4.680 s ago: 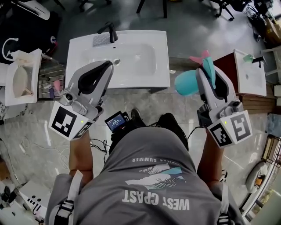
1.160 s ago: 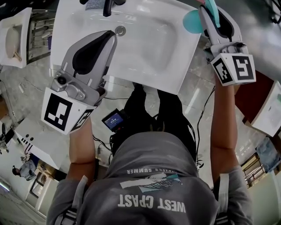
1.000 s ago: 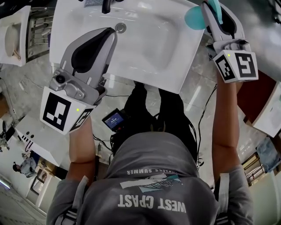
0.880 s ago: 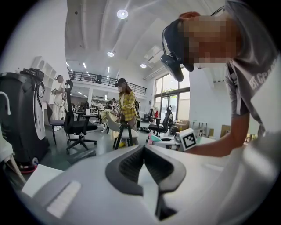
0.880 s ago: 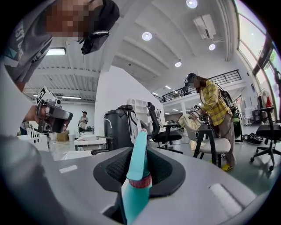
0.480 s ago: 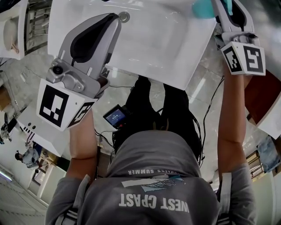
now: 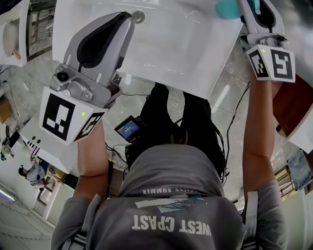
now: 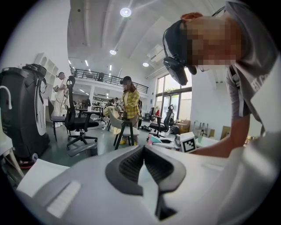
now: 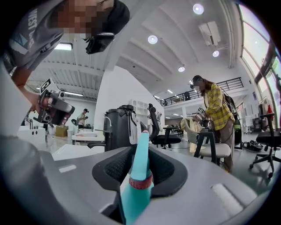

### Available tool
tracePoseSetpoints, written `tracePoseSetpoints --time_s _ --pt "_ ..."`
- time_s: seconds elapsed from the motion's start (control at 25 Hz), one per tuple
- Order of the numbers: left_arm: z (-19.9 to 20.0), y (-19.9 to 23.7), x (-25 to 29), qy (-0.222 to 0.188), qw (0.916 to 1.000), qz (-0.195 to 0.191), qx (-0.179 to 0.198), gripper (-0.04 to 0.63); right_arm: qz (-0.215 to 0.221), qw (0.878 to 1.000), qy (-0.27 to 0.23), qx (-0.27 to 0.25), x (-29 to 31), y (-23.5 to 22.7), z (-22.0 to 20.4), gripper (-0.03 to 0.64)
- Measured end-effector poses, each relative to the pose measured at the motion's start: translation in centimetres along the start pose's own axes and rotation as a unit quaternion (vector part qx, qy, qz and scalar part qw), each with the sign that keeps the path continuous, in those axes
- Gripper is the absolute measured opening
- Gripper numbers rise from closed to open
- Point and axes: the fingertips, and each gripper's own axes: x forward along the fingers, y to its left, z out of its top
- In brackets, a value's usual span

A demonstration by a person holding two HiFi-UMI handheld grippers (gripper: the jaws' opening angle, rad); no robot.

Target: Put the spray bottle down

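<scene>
The teal spray bottle (image 7: 226, 9) shows at the top edge of the head view, above the right rim of the white sink (image 7: 186, 53). My right gripper (image 7: 253, 4) holds it by the neck; the jaws are opening, with the bottle still between the pads. In the right gripper view the bottle (image 9: 137, 184) with its red collar stands between the jaws of the right gripper (image 9: 141, 151). My left gripper (image 7: 128, 18) is shut and empty over the sink's left part, near the drain (image 7: 138, 17). The left gripper view shows the left gripper (image 8: 143, 150) with nothing in it.
A smaller white basin (image 7: 12, 34) and a metal rack (image 7: 41, 24) stand at the left. A brown cabinet (image 7: 286, 105) with another white basin (image 7: 303, 132) is at the right. A small screen (image 7: 129, 129) hangs at the person's waist. Chairs and people are far off.
Both grippers have drifted toward the top of the head view over the sink. The bottle is now partly cut off by the top edge. Little differs over the last half second.
</scene>
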Motion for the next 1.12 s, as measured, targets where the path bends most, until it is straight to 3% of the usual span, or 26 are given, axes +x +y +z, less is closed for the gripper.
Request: tracePoseSetpoints --time_s 0.76,1.12 --pt "3.1 -0.7 -2.2 -0.018 0.9996 -0.003 0.023 0.003 -0.001 1.0 0.015 -0.009 -1.2 0.9 2.5 0.278" --pt "6.2 -1.2 -5.0 -0.037 0.9986 -0.003 0.039 0.003 -0.02 1.0 0.003 -0.019 -3.1 1.6 7.3 0.268"
